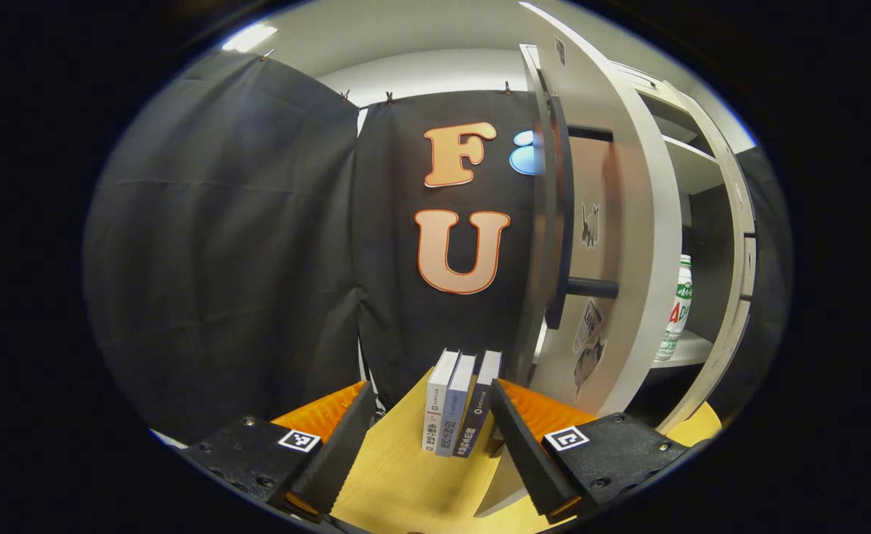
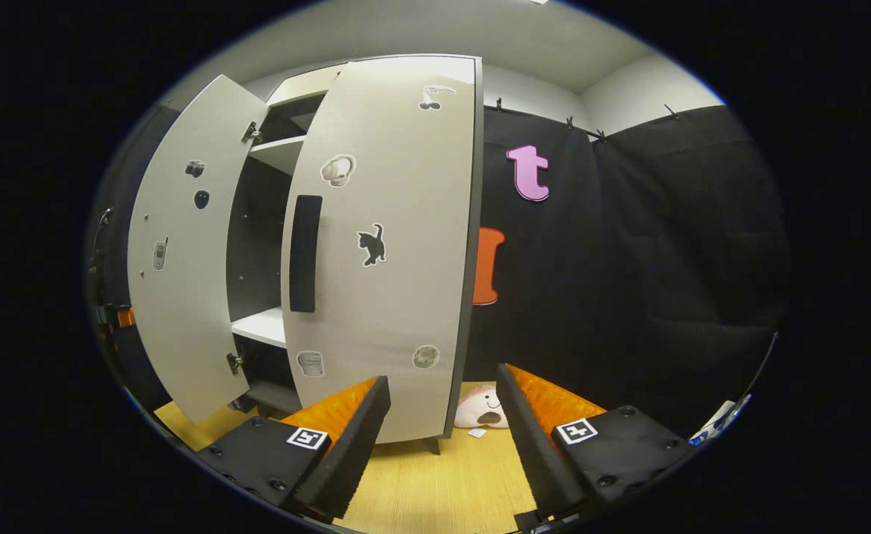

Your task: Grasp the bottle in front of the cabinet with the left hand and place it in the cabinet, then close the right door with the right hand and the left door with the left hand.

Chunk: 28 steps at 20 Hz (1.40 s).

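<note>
While both doors are standing open, you are risking a mis-swing.
Right gripper (image 2: 441,437), fingers spread and empty, is nearing the right door (image 2: 387,245); left gripper (image 1: 431,445) is likewise gaping, so the door could clip the bottle (image 1: 678,308).

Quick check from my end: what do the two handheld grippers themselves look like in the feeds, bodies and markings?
The left gripper and the right gripper look alike: each has two black, screw-fastened finger blocks, and each block carries a small square black-and-white tag on top. The fingers are long wedges with ribbed inner faces. No cables or sleeves are visible.
</note>
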### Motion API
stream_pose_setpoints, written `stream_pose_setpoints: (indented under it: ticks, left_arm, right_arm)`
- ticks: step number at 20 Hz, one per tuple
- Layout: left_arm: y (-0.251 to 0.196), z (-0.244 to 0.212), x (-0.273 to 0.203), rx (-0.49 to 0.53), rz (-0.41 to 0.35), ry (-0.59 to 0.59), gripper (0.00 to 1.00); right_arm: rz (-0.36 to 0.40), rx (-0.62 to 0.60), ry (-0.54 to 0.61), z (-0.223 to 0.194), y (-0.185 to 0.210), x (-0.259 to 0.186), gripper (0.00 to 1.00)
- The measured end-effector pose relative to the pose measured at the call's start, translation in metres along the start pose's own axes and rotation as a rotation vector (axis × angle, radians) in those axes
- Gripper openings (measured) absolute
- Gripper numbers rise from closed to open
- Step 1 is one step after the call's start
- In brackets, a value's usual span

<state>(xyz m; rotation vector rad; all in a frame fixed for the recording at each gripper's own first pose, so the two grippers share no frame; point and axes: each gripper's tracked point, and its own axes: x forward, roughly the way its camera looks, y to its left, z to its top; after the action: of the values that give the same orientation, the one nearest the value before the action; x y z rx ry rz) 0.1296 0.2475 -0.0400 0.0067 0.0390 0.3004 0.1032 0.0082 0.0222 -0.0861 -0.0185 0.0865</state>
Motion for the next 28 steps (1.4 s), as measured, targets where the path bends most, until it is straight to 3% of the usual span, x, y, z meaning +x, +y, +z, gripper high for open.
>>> stream_pose_setpoints:
  ticks: [7,11,28]
  left_arm:
    - [-0.024,0.001,-0.010,0.033,-0.058,-0.007,0.94]
    - [-0.049,-0.003,-0.014,-0.001,-0.128,0.005,0.92]
    - [-0.144,-0.008,-0.015,0.035,-0.295,0.029,0.94]
  right_arm:
    - [0.012,0.004,-0.015,0.000,0.002,-0.010,0.96]
    - [0.008,0.007,-0.021,0.001,-0.002,-0.021,0.96]
    - [-0.084,-0.027,-0.075,0.005,-0.044,-0.067,0.96]
